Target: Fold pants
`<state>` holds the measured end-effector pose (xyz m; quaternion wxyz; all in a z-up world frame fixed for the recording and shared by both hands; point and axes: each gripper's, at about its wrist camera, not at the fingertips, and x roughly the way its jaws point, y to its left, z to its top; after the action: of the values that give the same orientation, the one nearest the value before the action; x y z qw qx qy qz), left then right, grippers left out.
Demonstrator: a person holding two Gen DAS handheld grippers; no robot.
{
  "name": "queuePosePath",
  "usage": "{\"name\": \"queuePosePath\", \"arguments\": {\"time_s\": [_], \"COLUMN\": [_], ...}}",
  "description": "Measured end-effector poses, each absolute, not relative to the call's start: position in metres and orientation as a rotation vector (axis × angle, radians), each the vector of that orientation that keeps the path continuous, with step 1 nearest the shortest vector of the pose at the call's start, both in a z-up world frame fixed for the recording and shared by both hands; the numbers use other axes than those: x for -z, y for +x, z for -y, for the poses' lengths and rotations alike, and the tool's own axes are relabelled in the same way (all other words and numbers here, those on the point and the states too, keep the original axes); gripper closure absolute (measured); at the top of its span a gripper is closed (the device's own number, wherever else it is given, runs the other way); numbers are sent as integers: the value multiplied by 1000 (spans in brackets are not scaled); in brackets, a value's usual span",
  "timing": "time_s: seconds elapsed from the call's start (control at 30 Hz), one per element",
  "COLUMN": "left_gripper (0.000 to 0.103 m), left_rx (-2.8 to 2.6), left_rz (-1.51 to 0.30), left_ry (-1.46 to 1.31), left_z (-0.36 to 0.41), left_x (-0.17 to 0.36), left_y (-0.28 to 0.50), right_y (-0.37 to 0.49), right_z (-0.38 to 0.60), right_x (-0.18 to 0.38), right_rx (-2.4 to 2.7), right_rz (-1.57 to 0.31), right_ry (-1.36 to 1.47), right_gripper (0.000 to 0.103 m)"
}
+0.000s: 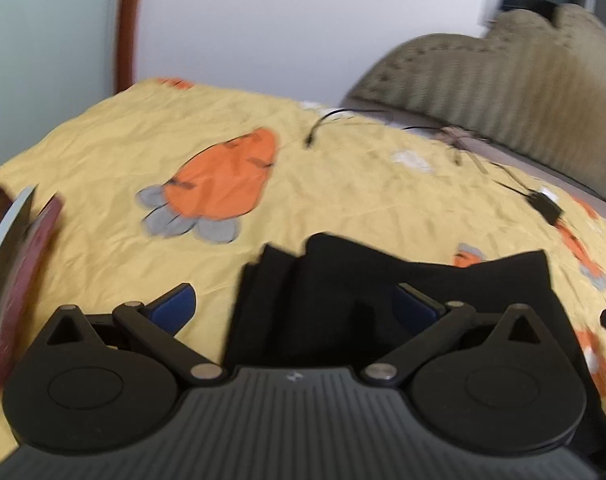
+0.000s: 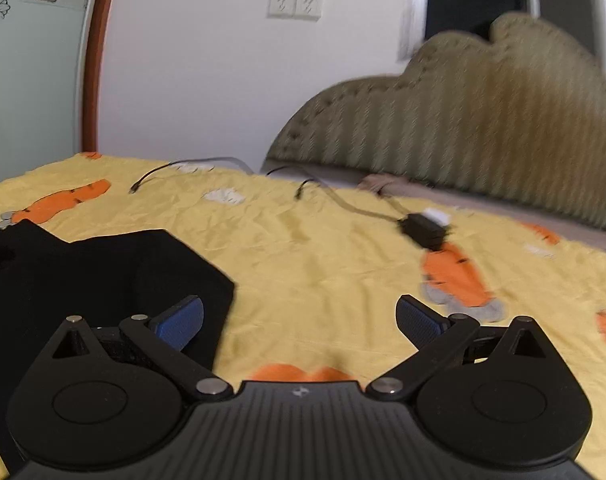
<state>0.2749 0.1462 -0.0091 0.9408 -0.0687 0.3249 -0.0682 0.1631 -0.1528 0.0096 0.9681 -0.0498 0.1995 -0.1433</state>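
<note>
The black pants (image 1: 343, 280) lie bunched and partly folded on a yellow bedsheet with carrot prints (image 1: 343, 184). My left gripper (image 1: 297, 306) is open above them; its right blue pad (image 1: 417, 306) is over the black cloth, its left pad (image 1: 173, 308) over the sheet. In the right wrist view the pants (image 2: 83, 272) lie at the left. My right gripper (image 2: 299, 318) is open and empty over the bare sheet (image 2: 323, 272); its left pad (image 2: 181, 322) is at the pants' right edge.
A padded headboard (image 2: 463, 128) stands at the back right. Black cables and a small black adapter (image 2: 423, 228) lie on the sheet near it. A book or box (image 1: 19, 280) stands at the left edge in the left wrist view. A white wall with sockets (image 2: 295, 6) is behind.
</note>
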Motion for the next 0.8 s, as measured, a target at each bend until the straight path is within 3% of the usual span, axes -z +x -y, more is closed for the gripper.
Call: {"name": "queuePosePath", "arguments": {"time_s": [0.2,0.37,0.8], "left_gripper": [0,0,0], "left_rx": [238,322,472], "left_rz": [-704,-572,-696], "left_ry": [-132,-114,-82], "left_z": [-145,-146,-129], "left_x": [21,15,24], "left_y": [286,267,284], "right_y": [143,139,139], "right_z": [165,163,160], "right_x": [-9,2,8], "right_rx": [287,302,292], "right_rz": [-330,-320,-330], "right_ry": [3,-4,-13], "right_gripper": [0,0,0]}}
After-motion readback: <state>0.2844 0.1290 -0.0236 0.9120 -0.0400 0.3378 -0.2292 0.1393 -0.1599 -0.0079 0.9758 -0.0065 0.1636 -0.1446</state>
